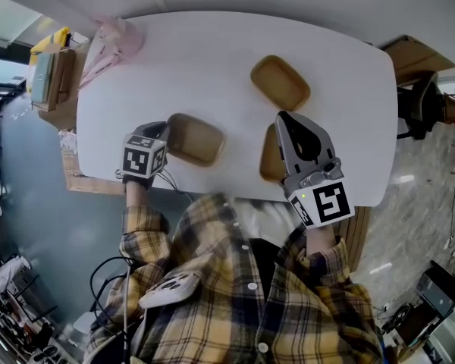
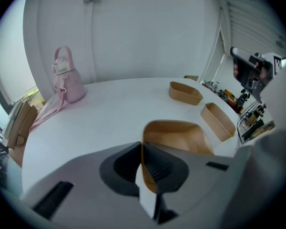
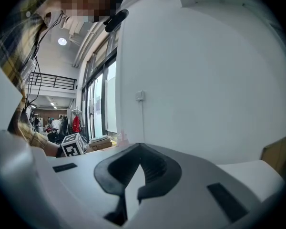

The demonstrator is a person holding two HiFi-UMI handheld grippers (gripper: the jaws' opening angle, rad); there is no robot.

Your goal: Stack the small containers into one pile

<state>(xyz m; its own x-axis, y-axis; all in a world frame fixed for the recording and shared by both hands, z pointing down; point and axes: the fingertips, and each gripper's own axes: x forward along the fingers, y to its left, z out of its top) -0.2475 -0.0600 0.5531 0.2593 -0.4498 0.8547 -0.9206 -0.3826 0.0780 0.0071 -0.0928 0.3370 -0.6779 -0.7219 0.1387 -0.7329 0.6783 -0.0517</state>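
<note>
The left hand-held gripper (image 2: 142, 149) has its jaws closed on the thin side wall of the near container (image 2: 176, 135), one jaw inside and one outside. I judge this rim pinch the surest hold on such an open, shallow tray. The container seems to sit on the white desk (image 2: 109, 109), by its near edge. The second container (image 2: 218, 120) lies just to its right and the third container (image 2: 185, 92) further back. All three are apart, so no pile exists yet. The right hand-held gripper (image 3: 139, 149) is fully closed on nothing and held up, facing the wall, probably to leave the way free for the left one.
</note>
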